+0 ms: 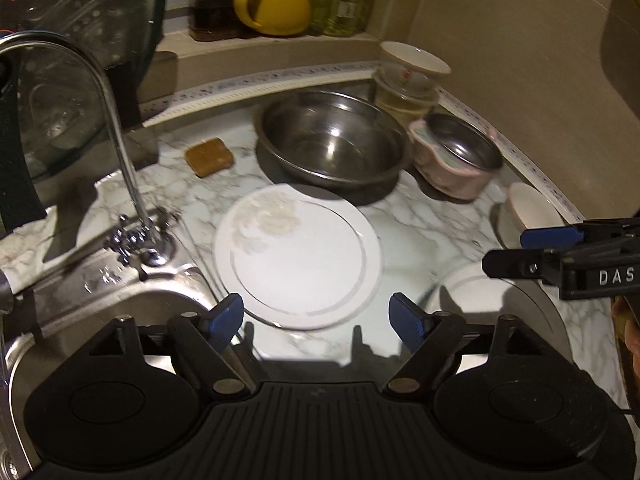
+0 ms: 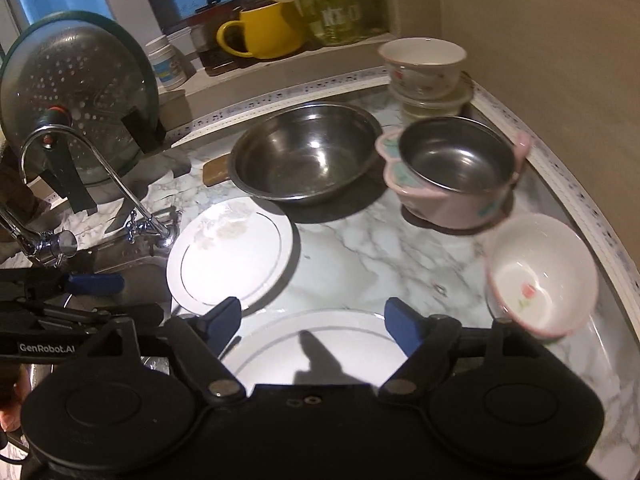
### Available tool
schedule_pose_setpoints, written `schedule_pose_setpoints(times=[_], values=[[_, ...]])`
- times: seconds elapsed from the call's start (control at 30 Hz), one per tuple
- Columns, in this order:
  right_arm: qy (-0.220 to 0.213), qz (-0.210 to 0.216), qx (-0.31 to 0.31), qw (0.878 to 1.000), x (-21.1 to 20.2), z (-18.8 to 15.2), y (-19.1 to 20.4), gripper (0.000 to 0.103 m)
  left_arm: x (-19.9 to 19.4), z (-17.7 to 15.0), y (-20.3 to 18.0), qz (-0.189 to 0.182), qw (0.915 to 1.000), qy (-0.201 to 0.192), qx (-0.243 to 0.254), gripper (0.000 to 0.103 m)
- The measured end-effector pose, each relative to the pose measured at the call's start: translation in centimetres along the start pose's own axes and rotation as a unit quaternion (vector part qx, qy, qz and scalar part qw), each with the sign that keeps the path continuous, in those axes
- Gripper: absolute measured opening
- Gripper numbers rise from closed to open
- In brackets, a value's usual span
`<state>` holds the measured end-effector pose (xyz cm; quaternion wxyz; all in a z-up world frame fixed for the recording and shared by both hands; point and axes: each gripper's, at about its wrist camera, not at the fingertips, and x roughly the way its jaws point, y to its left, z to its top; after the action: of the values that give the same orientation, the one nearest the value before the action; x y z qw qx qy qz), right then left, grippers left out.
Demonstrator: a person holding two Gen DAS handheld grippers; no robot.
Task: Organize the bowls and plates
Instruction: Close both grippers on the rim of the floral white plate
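Yellow mug (image 2: 267, 29) on window ledge, green bottle (image 2: 340, 8) beside it. Brown sponge (image 1: 209, 157) on marble surface (image 2: 360, 248). Chrome faucet (image 1: 120, 136) at sink edge.

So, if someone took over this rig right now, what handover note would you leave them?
Left claw: open, empty, over the near edge of the flowered plate.
Right claw: open, empty, over the second plate, nearest the counter edge.
Both plates lie flat and apart on the marble counter.
Large steel bowl sits behind them; small steel bowl is nested in the pink bowl; tulip bowl stands alone at right; a floral bowl tops a stack in the corner.
Done: some bowls nested.
Left: stack the plates, gather the loose bowls.
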<state>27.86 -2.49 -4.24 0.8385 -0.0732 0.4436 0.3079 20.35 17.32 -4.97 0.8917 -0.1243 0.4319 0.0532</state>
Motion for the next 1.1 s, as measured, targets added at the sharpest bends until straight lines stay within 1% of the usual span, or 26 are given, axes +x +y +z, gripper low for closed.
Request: schedule_pose_setpoints(times=[0.1, 0.17, 0.2, 0.27, 0.37, 0.53, 0.63, 0.77, 0.87, 0.97, 1.0, 1.1], values=[[0.005, 0.002, -0.009, 1.0, 1.2, 0.8, 0.6, 0.086, 0.8, 0.7, 1.2, 0.005, 1.0, -0.004, -0.007, 0.08], [0.002, 0.004, -0.006, 1.0, 1.9, 1.3, 0.7, 0.091, 1.5, 1.1, 2.3, -0.006, 0.9998, -0.002, -0.021, 0.08], [-0.001, 0.005, -0.006, 1.0, 2.3, 1.5, 0.8, 0.095, 2.0, 1.3, 2.8, -0.012, 0.9995, 0.003, -0.028, 0.08], [-0.003, 0.005, -0.007, 1.0, 3.0, 2.0, 1.0, 0.096, 2.8, 1.6, 3.7, -0.01, 0.9992, 0.009, -0.037, 0.08], [0.006, 0.003, -0.005, 1.0, 4.5, 2.6, 1.0, 0.096, 4.4, 2.2, 4.4, 0.0, 0.9993, 0.022, -0.031, 0.08], [0.022, -0.004, -0.003, 1.0, 7.0, 3.5, 1.0, 0.096, 6.6, 2.7, 5.6, -0.005, 0.9984, 0.041, -0.039, 0.08], [0.033, -0.002, 0.007, 0.999, 8.5, 4.0, 0.8, 0.096, 7.3, 2.6, 5.9, 0.001, 0.9983, 0.041, -0.041, 0.08], [0.047, 0.004, 0.026, 0.999, 10.0, 4.7, 0.4, 0.093, 8.2, 2.7, 6.5, 0.0, 0.9976, 0.043, -0.055, 0.08], [0.055, 0.003, 0.026, 0.998, 11.0, 5.0, 0.5, 0.09, 8.9, 2.6, 7.0, 0.0, 0.9965, 0.051, -0.065, 0.08], [0.066, 0.009, 0.031, 0.997, 11.9, 5.1, 0.4, 0.083, 9.4, 2.4, 7.5, -0.006, 0.9952, 0.058, -0.079, 0.08], [0.069, 0.012, 0.032, 0.997, 12.2, 5.2, 0.4, 0.08, 9.5, 2.4, 7.7, -0.01, 0.9945, 0.059, -0.085, 0.079], [0.077, 0.018, 0.038, 0.996, 12.9, 5.3, 0.4, 0.076, 9.5, 2.3, 8.0, -0.018, 0.9937, 0.055, -0.096, 0.079]])
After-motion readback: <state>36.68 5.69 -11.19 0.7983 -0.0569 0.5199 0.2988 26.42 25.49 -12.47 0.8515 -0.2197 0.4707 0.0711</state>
